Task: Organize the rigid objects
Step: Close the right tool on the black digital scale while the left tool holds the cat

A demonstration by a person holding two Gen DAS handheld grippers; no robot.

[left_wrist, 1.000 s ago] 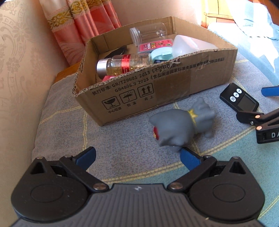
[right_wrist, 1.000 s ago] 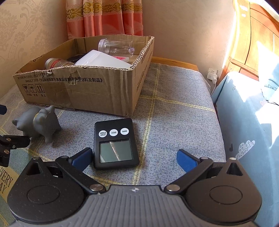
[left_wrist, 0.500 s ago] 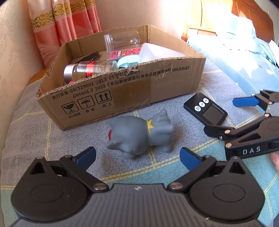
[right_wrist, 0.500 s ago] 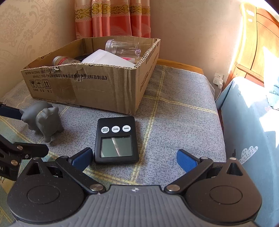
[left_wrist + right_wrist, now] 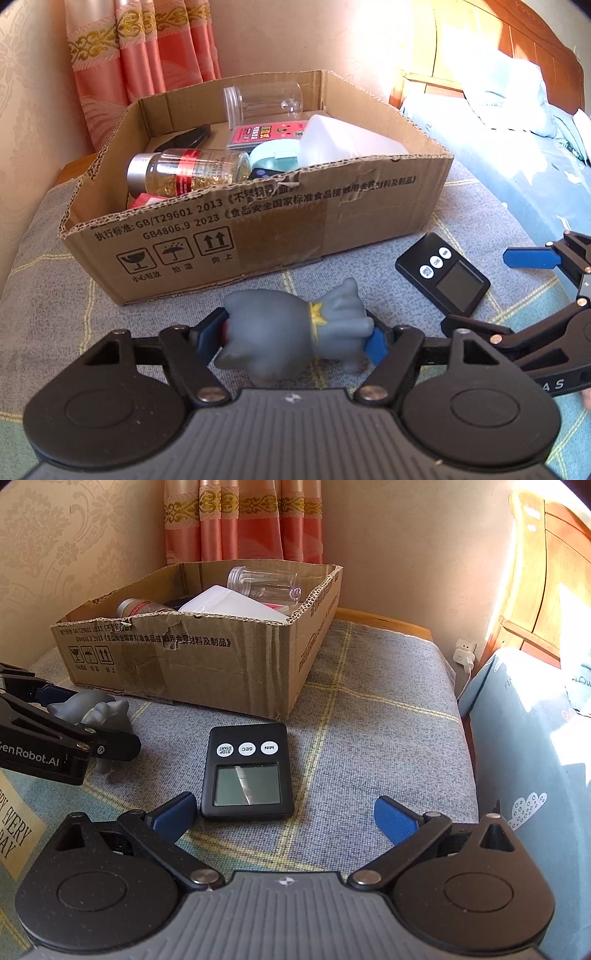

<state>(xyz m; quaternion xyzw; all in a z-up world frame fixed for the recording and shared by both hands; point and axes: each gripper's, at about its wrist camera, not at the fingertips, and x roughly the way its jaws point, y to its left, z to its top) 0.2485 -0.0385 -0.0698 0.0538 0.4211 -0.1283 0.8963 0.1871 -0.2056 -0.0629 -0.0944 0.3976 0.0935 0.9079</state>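
Note:
A grey toy animal (image 5: 295, 332) lies on the grey cloth in front of the cardboard box (image 5: 332, 218). My left gripper (image 5: 291, 339) is shut on the toy, one blue pad at its head and one at its rear; it also shows in the right wrist view (image 5: 92, 716). A black digital timer (image 5: 247, 771) lies flat on the cloth. My right gripper (image 5: 284, 816) is open and empty, its left fingertip beside the timer's near left corner. The timer also shows in the left wrist view (image 5: 443, 277).
The box holds a clear jar (image 5: 262, 99), a gold-filled bottle (image 5: 188, 171), a white container (image 5: 347, 142) and a pink card (image 5: 266, 134). A curtain (image 5: 243, 520) hangs behind. A blue-covered bed (image 5: 532, 738) lies to the right.
My left gripper has moved forward over the grey toy and closed its pads on it. The right gripper has crept slightly closer to the timer and stayed open.

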